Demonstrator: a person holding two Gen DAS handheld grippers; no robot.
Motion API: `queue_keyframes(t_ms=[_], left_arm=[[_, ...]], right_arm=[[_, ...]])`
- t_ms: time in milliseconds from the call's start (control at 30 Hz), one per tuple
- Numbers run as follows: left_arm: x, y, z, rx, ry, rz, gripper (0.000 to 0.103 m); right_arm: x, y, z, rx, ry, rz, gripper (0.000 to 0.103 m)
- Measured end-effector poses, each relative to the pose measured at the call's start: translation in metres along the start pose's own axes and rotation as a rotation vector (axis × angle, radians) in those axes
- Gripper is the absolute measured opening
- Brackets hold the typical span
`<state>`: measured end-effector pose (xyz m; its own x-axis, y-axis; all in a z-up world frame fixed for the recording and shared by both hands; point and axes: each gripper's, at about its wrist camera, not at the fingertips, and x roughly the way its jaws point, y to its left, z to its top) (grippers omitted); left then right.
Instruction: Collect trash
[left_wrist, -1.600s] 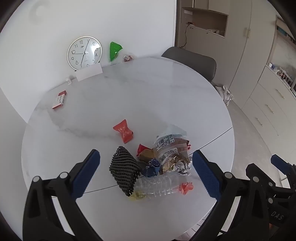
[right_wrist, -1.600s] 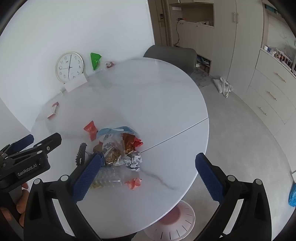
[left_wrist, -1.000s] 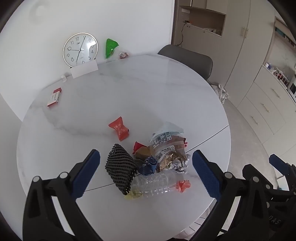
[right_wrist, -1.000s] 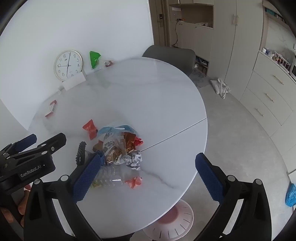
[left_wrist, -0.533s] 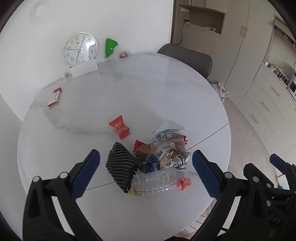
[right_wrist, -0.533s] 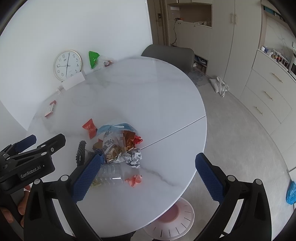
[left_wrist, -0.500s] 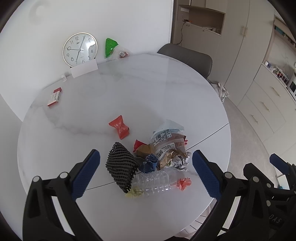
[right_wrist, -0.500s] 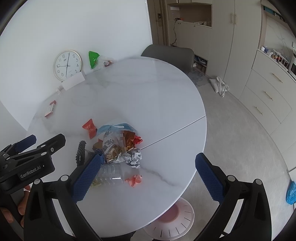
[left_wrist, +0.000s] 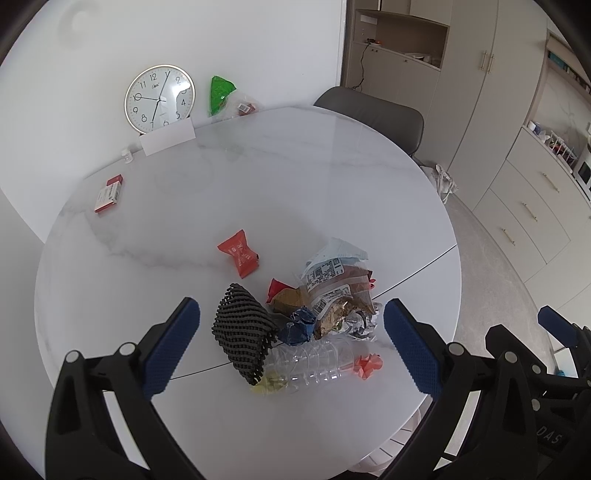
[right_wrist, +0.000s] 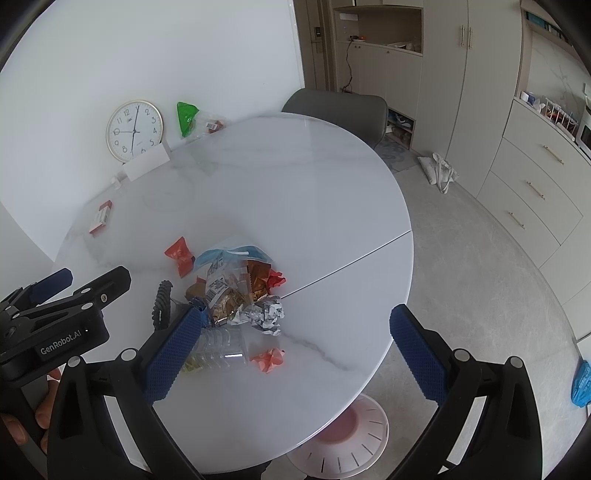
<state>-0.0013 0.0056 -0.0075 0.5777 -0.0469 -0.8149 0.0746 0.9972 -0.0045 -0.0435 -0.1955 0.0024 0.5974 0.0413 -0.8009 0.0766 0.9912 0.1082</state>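
A heap of trash lies near the front of the round white table (left_wrist: 280, 184): a black foam net (left_wrist: 242, 328), a clear crushed bottle (left_wrist: 314, 360), snack bags (left_wrist: 332, 288), crumpled foil (right_wrist: 267, 312), a red wrapper (left_wrist: 240, 253) and a small red scrap (left_wrist: 367, 365). My left gripper (left_wrist: 290, 343) is open and empty, held above the heap. My right gripper (right_wrist: 295, 345) is open and empty, held above the table's front right edge, right of the heap.
A wall clock (left_wrist: 159, 98), a white card (left_wrist: 168, 138), a green bag (left_wrist: 219, 92) and a red-white box (left_wrist: 109, 194) sit at the table's far side. A grey chair (left_wrist: 373, 114) stands behind. Cabinets (right_wrist: 535, 192) line the right. A round pink-white disc (right_wrist: 343, 439) lies on the floor under the table.
Both views have shifted slightly; the heap sits a little lower and nearer in the frames. Both grippers stay open and empty. The trash has not moved.
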Motion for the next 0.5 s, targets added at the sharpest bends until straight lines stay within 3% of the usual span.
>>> queue_keyframes(t_ms=[500], left_arm=[[0.0019,0.0041,0.0009,-0.005,0.010,0.002,0.095]], right_arm=[[-0.0007,0.0010,-0.0002,0.001,-0.004,0.000,0.101]])
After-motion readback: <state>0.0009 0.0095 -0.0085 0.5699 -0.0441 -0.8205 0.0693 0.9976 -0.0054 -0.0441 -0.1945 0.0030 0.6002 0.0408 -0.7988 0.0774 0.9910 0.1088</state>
